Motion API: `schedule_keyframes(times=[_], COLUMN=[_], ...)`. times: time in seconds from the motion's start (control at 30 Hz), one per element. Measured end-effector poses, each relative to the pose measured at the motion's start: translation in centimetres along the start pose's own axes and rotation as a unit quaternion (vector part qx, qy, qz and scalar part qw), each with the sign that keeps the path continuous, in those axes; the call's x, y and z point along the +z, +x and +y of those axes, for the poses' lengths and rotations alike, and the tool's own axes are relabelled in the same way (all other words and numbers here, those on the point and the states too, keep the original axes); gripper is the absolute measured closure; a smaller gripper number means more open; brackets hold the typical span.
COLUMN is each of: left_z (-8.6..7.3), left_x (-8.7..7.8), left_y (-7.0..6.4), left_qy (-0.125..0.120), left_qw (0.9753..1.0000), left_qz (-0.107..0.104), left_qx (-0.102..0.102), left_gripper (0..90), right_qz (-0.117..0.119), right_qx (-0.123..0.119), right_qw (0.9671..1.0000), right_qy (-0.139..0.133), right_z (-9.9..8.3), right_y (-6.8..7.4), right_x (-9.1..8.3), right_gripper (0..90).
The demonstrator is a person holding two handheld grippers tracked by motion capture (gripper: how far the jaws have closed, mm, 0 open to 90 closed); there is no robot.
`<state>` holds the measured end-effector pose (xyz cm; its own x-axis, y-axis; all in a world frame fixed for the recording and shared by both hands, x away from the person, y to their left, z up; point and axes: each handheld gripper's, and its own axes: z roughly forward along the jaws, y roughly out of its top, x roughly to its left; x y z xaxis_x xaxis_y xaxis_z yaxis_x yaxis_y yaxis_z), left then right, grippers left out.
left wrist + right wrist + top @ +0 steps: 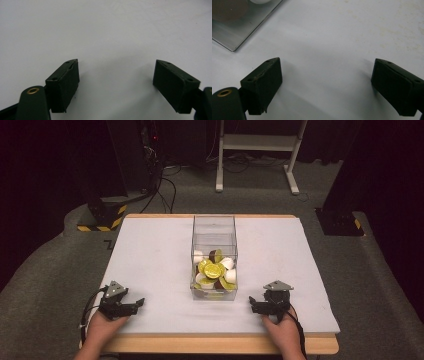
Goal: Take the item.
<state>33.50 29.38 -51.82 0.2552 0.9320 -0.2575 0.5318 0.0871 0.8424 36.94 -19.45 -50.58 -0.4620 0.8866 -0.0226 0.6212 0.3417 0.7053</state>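
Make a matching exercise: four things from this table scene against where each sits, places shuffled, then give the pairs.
Things:
1. left gripper
2. right gripper
3. clear box
4. capsules

Places:
A. inside the box's near end
B. middle of the table
C. near edge, left of the box
D. near edge, right of the box

Pairs: 1-C, 2-D, 3-B, 4-A

My forearms run off the near edge of the high view. In my right gripper view the clear box (pixel 242 22) is cropped to one corner at the far left. The capsules (pixel 214 270) inside are too small to count.
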Motion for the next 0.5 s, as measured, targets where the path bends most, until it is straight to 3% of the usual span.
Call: schedule_keyframes(times=[0.5], left_z=[0.0], left_x=[-0.01], left_y=[0.01], left_qy=[0.0], left_qw=[1.0], left_qz=[0.0], left_qx=[0.0], left_gripper=[21.2], right_qz=[0.0], right_qx=[0.001], right_qw=[1.0], right_qy=[0.0], right_z=[0.0], right_y=[0.0], right_x=[0.0], right_gripper=[9.8])
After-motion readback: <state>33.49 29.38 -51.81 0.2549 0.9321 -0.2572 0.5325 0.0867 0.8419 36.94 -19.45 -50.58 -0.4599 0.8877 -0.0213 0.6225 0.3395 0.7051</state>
